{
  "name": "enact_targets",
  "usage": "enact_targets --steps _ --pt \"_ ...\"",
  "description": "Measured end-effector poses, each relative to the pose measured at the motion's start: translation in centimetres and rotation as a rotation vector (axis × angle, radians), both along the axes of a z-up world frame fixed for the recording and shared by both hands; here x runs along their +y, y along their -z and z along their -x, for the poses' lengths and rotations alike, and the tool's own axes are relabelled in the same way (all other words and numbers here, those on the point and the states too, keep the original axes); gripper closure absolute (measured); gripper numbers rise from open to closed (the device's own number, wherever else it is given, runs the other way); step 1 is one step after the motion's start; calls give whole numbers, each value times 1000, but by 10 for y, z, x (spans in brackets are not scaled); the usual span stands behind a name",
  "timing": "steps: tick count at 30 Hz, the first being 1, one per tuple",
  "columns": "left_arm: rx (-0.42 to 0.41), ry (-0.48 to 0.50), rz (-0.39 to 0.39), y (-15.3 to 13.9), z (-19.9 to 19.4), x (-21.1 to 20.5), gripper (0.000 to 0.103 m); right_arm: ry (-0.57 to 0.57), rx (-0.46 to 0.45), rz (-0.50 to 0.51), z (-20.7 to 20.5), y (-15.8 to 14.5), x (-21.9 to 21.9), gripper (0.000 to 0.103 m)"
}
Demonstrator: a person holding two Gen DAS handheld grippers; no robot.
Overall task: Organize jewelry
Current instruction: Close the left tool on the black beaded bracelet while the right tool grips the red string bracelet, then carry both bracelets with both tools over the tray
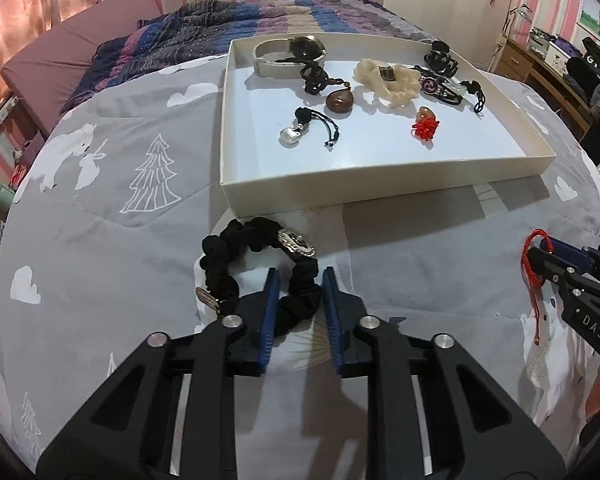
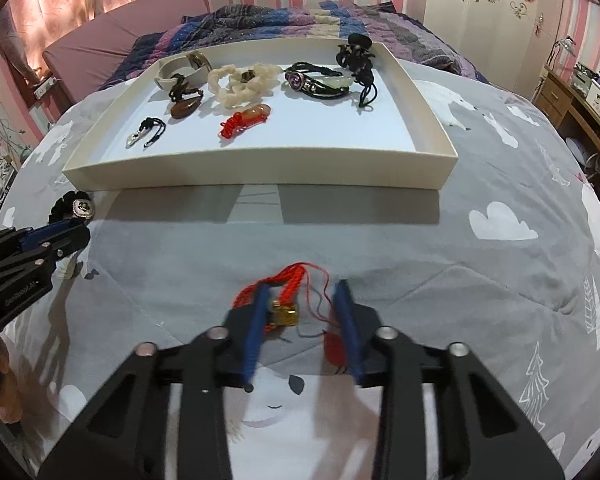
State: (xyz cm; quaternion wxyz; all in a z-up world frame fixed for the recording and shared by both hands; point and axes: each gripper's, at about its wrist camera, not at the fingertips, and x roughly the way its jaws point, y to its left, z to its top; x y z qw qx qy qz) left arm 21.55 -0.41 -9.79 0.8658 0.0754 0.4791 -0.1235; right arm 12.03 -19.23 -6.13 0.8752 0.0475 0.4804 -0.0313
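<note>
A black scrunchie with a rhinestone ornament (image 1: pixel 256 264) lies on the grey bedspread in front of the white tray (image 1: pixel 380 180). My left gripper (image 1: pixel 300 276) is open, its fingers on either side of the scrunchie's near part. A red cord bracelet with a gold charm (image 2: pixel 288 296) lies on the bedspread. My right gripper (image 2: pixel 302 292) is open around it; the cord drapes over the left finger (image 2: pixel 256 320). In the left wrist view the red cord (image 1: pixel 530 264) hangs from the right gripper (image 1: pixel 540 252). The tray (image 2: pixel 260 168) holds several jewelry pieces.
In the tray lie a white watch (image 1: pixel 284 54), a cream scrunchie (image 1: pixel 388 76), a brown pendant (image 1: pixel 340 100), a red cord piece (image 1: pixel 424 126) and black bracelets (image 1: pixel 444 64). A striped quilt (image 1: pixel 220 24) lies behind. A desk (image 2: pixel 572 96) stands at right.
</note>
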Motion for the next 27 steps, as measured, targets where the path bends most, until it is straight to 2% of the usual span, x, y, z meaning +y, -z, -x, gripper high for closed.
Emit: enact_targets --steps 3,12,19,27 --pt "9 -9 14 -2 0 4 91 -11 0 -3 0 -1 0 89" --pt "-11 -12 20 -18 7 -1 93 -13 -12 -30 3 -7 -7 90" --pt "-63 21 66 -52 16 -14 93 -1 -65 -61 10 -33 -20 90" --pt "-122 49 96 -96 8 -33 93 17 -132 -76 1 -70 -40 90"
